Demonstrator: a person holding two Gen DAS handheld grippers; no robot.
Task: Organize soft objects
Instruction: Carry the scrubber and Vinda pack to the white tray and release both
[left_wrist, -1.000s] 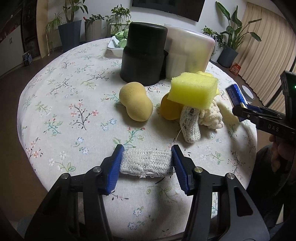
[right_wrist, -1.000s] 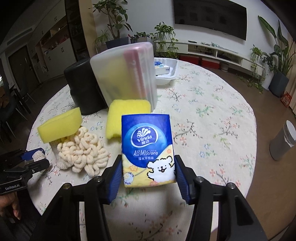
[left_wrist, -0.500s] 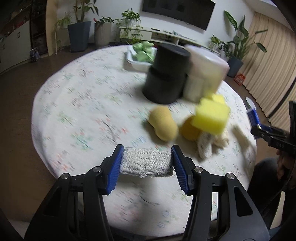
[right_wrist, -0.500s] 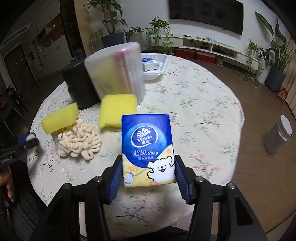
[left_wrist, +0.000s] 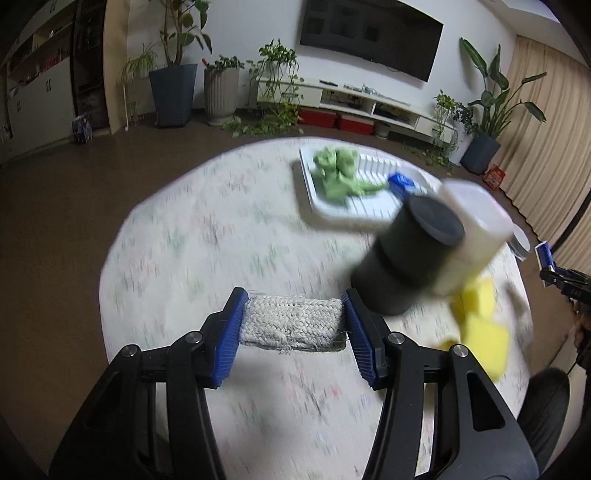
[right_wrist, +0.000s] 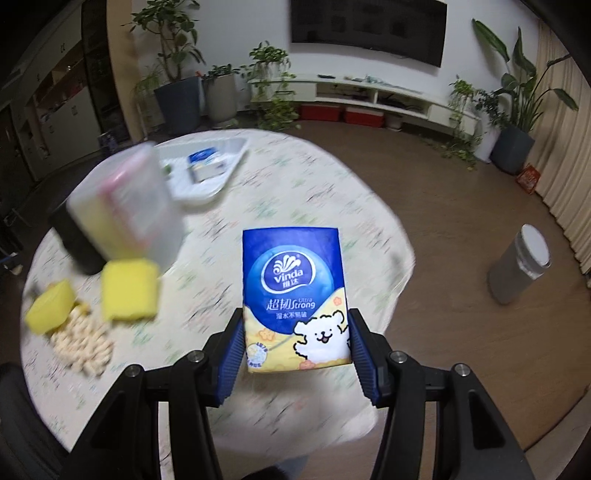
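left wrist view: the left claw (left_wrist: 293, 325) is closed on a white woven cloth (left_wrist: 291, 325), held crosswise between its blue pads above the near part of a round table (left_wrist: 207, 236) with a floral cover. the table is blurred. farther back and to the right stands a black cylinder (left_wrist: 406, 258), with a translucent white box (left_wrist: 476, 229) touching it on its right side. behind them a white tray (left_wrist: 325, 199) holds a green cloth (left_wrist: 340, 173) and a small blue pack (left_wrist: 400, 181). yellow sponges (left_wrist: 480, 317) lie to the right of the cylinder, near the table's edge. at the far right edge the right claw (left_wrist: 554, 271) shows small, gripping a blue tissue pack (left_wrist: 543, 254).

right wrist view: the right claw (right_wrist: 297, 343) is closed on the tissue pack (right_wrist: 295, 295), which stands upright between the pads, blue above and yellow below, with a white cartoon dog. it is held above the near right part of the table (right_wrist: 303, 192). to the left lie two sponges (right_wrist: 127, 290), the smaller one resting on a cream knobbly cloth (right_wrist: 83, 343). the white box (right_wrist: 125, 210) stands behind them, the black cylinder (right_wrist: 74, 236) partly hidden at its left. the tray (right_wrist: 207, 184) sits farther back with the small pack (right_wrist: 205, 164) inside. a grey bin (right_wrist: 521, 262) stands on the floor at right.
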